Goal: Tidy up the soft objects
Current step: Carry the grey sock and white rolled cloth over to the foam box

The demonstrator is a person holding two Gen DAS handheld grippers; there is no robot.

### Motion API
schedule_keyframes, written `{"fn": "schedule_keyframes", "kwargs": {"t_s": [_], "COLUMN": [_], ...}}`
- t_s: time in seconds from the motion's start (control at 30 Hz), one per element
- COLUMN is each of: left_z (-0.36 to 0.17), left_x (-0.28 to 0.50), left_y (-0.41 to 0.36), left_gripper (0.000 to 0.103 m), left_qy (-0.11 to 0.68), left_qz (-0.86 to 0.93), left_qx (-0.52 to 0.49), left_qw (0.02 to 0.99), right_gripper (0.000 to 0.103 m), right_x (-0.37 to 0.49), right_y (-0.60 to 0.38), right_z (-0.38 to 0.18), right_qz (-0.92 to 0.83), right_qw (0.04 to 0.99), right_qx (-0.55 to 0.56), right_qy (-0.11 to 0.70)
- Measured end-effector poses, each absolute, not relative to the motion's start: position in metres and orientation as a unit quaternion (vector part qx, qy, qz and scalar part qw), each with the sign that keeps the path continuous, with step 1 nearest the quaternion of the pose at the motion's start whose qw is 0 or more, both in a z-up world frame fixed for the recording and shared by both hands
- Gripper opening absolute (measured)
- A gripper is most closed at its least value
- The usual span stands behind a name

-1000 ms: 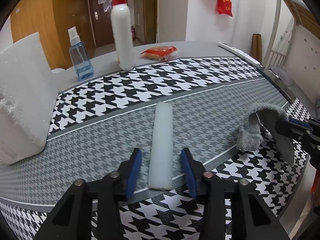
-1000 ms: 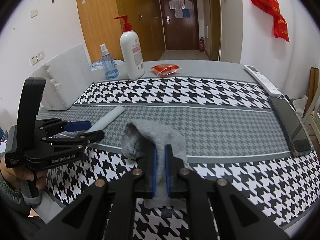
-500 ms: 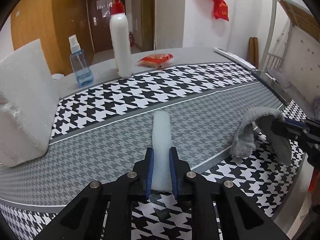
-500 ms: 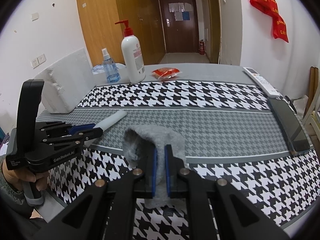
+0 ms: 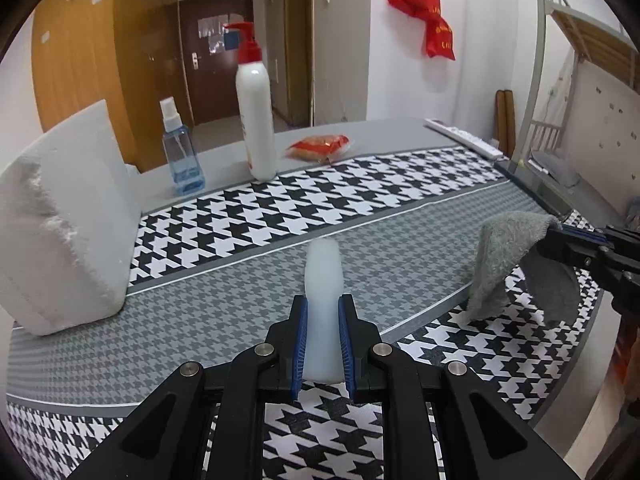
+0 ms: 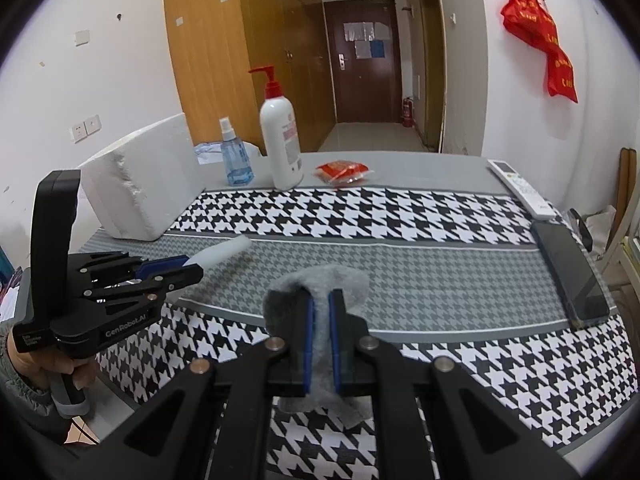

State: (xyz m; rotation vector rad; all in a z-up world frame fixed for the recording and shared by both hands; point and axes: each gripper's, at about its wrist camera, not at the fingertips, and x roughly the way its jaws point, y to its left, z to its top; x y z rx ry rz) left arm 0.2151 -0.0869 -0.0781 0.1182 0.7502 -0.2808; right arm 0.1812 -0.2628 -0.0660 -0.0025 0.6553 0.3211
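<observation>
The left gripper (image 5: 323, 344) is clamping a white foam stick (image 5: 323, 276) at its near end, low in the centre of the left view, the far end tilting up off the cloth (image 5: 400, 248). The right gripper (image 6: 320, 344) is pinching a grey rag (image 6: 352, 280), draped over its pads at bottom centre. Both soft things are only being picked up; placing them is still to come, and no destination is showing. A foam block (image 6: 136, 192) is sitting at the left. "GenRobot.AI" is reading on the left gripper's body; the pump bottle (image 6: 280, 140) label is too small.

Two close wrist views, facing down-forward, sharing the table (image 5: 400, 240)
</observation>
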Motion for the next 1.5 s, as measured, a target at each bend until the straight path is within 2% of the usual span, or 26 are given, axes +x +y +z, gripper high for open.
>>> {"fn": "schedule_keyframes", "kwargs": {"t_s": [1.5], "left_z": [-0.009], "left_x": [0.135], "left_y": [-0.021], "left_gripper": [0.017], "left_qy": [0.253], "left_qz": [-0.06], "left_qx": [0.035], "left_qw": [0.965], "right_gripper": [0.01], "right_x": [0.149], "right_y": [-0.201], "right_z": [-0.009], "right_qz": [0.24], "right_qw": [0.94], "right_qx": [-0.017], "right_qy": [0.241]}}
